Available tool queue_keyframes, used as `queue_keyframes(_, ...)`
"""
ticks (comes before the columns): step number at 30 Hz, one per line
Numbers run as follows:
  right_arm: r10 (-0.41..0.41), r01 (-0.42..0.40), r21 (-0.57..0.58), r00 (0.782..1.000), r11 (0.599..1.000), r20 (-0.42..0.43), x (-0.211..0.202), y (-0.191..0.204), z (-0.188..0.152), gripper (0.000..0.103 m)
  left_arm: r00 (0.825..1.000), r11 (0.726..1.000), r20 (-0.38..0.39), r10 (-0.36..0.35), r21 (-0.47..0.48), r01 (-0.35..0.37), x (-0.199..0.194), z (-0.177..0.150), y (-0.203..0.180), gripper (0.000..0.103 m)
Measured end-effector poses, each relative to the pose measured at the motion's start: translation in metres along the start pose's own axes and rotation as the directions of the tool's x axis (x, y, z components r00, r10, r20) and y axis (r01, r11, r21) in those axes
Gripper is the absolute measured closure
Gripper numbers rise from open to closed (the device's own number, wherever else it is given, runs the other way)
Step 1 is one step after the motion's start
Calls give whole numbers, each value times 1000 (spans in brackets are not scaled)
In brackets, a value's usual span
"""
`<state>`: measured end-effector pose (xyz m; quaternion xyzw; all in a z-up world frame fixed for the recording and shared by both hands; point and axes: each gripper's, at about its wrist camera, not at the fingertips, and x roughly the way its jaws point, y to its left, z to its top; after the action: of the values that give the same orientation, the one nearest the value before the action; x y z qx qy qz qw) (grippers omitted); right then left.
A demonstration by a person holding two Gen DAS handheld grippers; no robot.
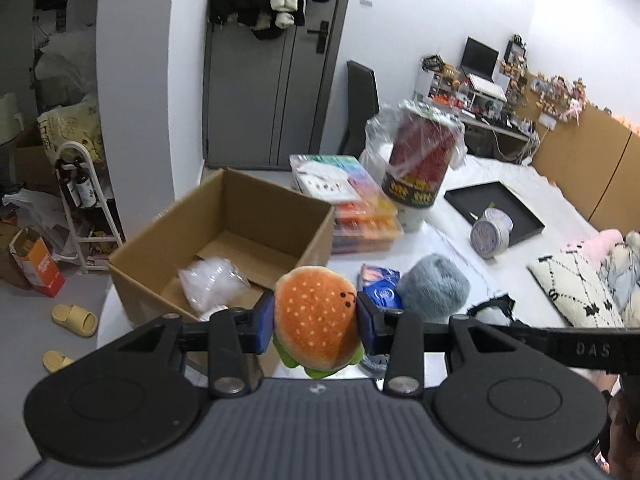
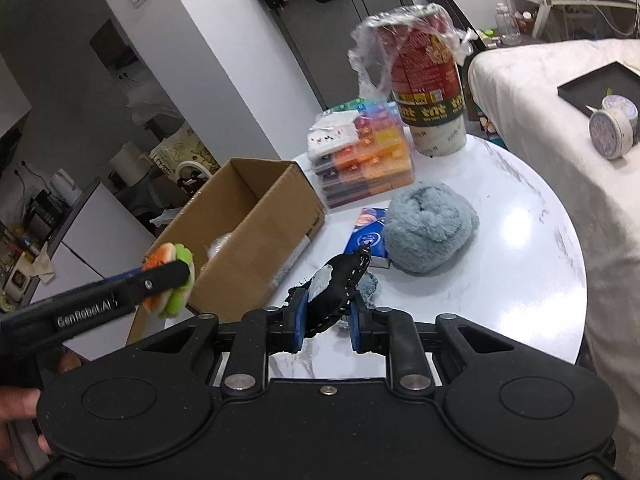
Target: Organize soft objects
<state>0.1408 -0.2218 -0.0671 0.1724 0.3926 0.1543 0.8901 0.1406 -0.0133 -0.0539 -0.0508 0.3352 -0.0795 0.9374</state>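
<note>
My left gripper [image 1: 316, 320] is shut on a plush hamburger toy [image 1: 316, 316] and holds it in the air near the front corner of an open cardboard box [image 1: 224, 236]; the toy also shows in the right wrist view [image 2: 176, 280] beside the box [image 2: 256, 232]. My right gripper [image 2: 328, 316] is shut on a black soft item with white dots [image 2: 340, 284], just above the white round table [image 2: 520, 240]. A fluffy grey-blue plush [image 2: 430, 226] lies on the table ahead of it, also in the left wrist view [image 1: 434, 290].
A crumpled clear plastic piece [image 1: 212, 284] lies in the box. A stack of colourful plastic cases [image 2: 364, 152], a large wrapped paper cup [image 2: 428, 92] and a blue packet [image 2: 366, 240] stand on the table. A white-covered bed [image 2: 560, 128] with a black tray [image 2: 592, 84] is at right.
</note>
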Motion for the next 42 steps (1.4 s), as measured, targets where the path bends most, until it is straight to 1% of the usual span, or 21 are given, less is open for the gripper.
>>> queue_keyframes(5, -2, 2, -2, 1000, 1000, 13, -7, 5, -3, 82, 1000, 1000, 14, 18, -6, -18, -6, 5, 10, 62)
queue_keyframes(13, 36, -35, -20, 999, 999, 20, -6, 15, 1, 82, 997, 998, 28, 69, -3, -69, -15, 17, 27, 62)
queue_keyframes(17, 56, -55, -20, 998, 998, 25, -3, 19, 7, 82, 995, 995, 32, 97, -9, -96, -13, 23, 36, 62)
queue_keyframes(23, 96, -94, -46, 995, 994, 26, 7, 29, 19, 82, 991, 992, 35, 128, -14, -128, 1, 35, 47, 62)
queue_keyframes(29, 124, -123, -70, 992, 990, 14, 24, 41, 34, 82, 989, 989, 29, 145, -28, -144, 16, 46, 63, 62)
queue_keyframes(38, 147, -148, -90, 989, 985, -13, 49, 54, 49, 82, 989, 988, -7, 147, -39, -147, 46, 59, 76, 62)
queue_keyframes(42, 142, -144, -102, 990, 984, -26, 61, 57, 54, 82, 990, 989, -28, 137, -44, -139, 62, 63, 80, 62)
